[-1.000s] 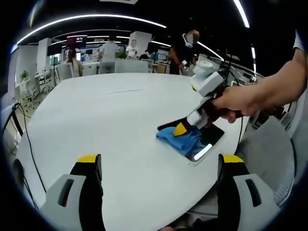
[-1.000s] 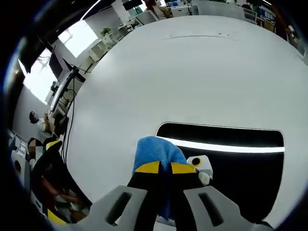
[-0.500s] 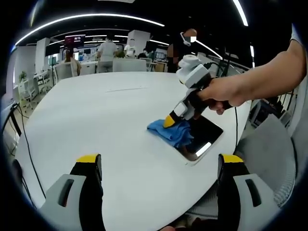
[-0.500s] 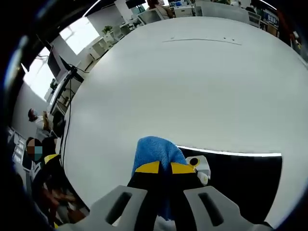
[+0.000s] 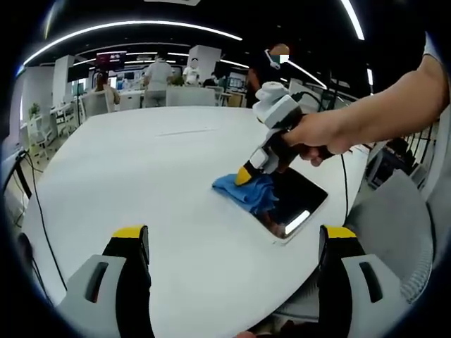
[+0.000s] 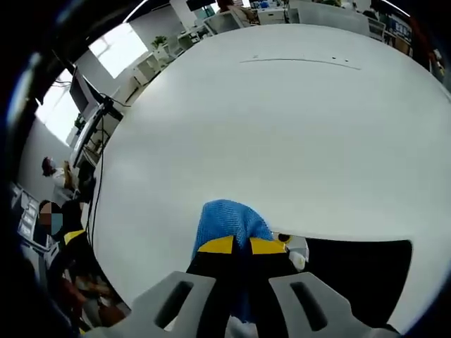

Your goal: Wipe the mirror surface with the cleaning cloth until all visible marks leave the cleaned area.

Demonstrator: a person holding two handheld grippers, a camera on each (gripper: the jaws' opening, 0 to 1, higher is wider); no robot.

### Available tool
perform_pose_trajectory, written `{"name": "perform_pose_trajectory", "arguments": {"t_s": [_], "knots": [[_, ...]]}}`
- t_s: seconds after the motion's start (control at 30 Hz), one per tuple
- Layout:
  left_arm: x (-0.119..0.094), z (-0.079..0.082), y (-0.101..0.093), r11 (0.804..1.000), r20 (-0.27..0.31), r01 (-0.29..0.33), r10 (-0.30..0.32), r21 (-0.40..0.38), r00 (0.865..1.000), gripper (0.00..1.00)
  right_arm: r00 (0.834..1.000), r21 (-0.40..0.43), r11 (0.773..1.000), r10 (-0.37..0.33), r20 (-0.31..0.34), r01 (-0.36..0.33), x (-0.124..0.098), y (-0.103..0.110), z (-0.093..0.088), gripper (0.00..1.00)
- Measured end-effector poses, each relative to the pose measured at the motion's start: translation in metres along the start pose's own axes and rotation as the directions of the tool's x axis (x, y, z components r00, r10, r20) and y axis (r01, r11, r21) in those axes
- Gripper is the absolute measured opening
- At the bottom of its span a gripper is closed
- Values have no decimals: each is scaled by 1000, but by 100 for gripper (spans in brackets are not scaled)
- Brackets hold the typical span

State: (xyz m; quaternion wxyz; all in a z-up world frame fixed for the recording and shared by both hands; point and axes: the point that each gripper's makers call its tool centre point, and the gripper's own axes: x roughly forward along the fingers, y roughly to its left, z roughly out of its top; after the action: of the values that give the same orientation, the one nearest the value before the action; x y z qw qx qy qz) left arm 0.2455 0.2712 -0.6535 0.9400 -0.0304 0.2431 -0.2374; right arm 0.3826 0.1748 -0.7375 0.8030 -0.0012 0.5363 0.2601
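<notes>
Cloth (image 5: 248,192), blue, was clamped in the right claw (image 6: 235,246) at the mirror's (image 5: 296,203) edge nearest the counter's (image 5: 162,183) middle. Left claw (image 5: 232,239) hovered apart and empty, well short of the mirror. Good practice, in my judgement: flat, overlapping passes, with even pressure and the mirror kept in sight.

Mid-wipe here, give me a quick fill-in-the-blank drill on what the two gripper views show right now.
1. The right hand-held gripper is shut on the ____ cloth.
2. The cloth lies at one end of the ____, partly on the white table.
3. The left hand-held gripper stands ____, holding nothing.
4. The mirror lies near the table's ____.

Missing words: blue; mirror; open; edge
</notes>
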Motion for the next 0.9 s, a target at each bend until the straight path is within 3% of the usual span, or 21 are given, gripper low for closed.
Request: {"name": "perform_pose_trajectory", "arguments": {"t_s": [0.4, 0.9], "knots": [[1, 0, -2, 1000, -5, 2, -2, 11, 1000, 99, 1000, -5, 1000, -6, 13, 6, -2, 0, -1, 0], [2, 3, -1, 1000, -7, 2, -2, 16, 1000, 99, 1000, -5, 1000, -17, 6, 17, -7, -16, -1, 0]]}}
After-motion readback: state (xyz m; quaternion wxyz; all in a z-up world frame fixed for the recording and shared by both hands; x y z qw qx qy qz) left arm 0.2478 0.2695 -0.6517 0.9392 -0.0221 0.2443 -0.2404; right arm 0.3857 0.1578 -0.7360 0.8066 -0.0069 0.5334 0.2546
